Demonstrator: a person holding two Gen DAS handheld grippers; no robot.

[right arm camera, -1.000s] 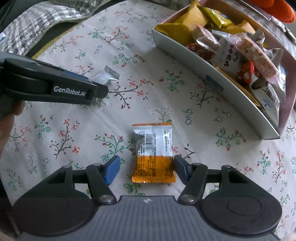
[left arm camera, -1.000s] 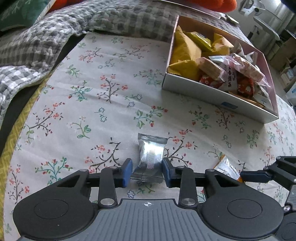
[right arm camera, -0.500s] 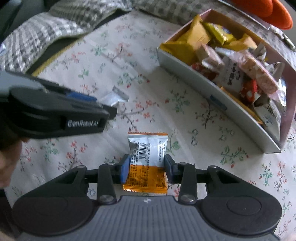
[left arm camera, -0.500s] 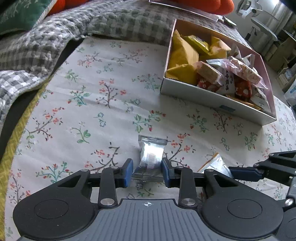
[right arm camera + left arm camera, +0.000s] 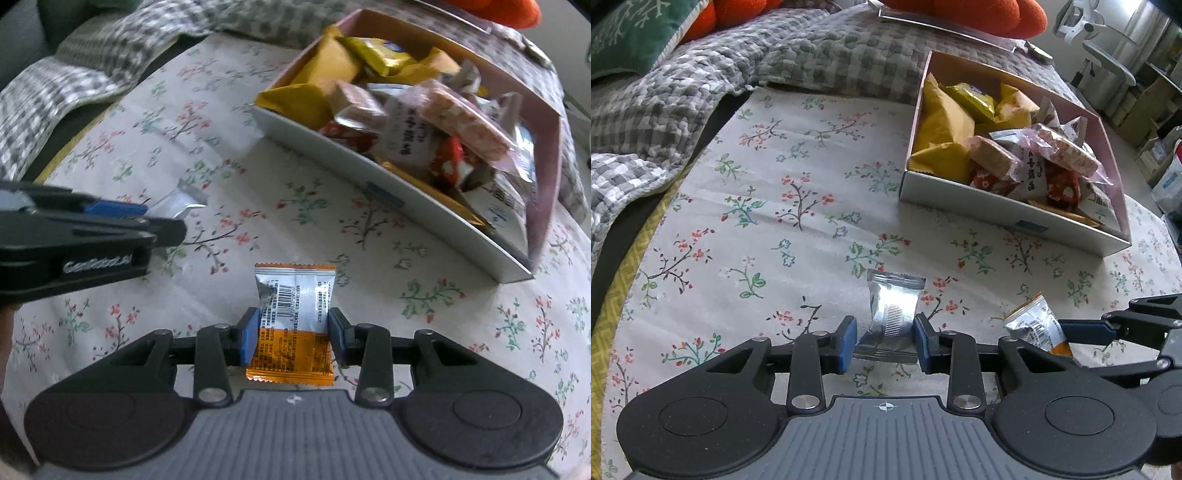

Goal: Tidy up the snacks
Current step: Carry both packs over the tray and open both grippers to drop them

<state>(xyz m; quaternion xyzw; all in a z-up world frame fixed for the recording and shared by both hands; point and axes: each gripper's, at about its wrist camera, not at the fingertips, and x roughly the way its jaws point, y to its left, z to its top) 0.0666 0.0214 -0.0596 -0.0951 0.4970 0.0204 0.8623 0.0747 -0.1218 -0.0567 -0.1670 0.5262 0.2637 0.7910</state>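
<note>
My left gripper [image 5: 885, 341] is shut on a silver snack packet [image 5: 892, 314] and holds it above the floral cloth. My right gripper [image 5: 291, 336] is shut on an orange and silver snack packet [image 5: 293, 321], also lifted off the cloth. That packet also shows in the left wrist view [image 5: 1036, 326], and the silver packet shows in the right wrist view [image 5: 177, 201] behind the left gripper's finger. A pink and white box [image 5: 1004, 210] full of snack packets stands ahead and to the right; it also shows in the right wrist view [image 5: 354, 155].
A floral cloth [image 5: 783, 206] covers the surface. A grey checked blanket [image 5: 683, 92] lies along the left and far edges. Orange cushions [image 5: 960, 14] and a flat lid lie behind the box. A chair base and shelves [image 5: 1115, 70] stand at the far right.
My right gripper closed on the orange packet and lifted it. Both grippers rose and moved toward the box with their packets.
</note>
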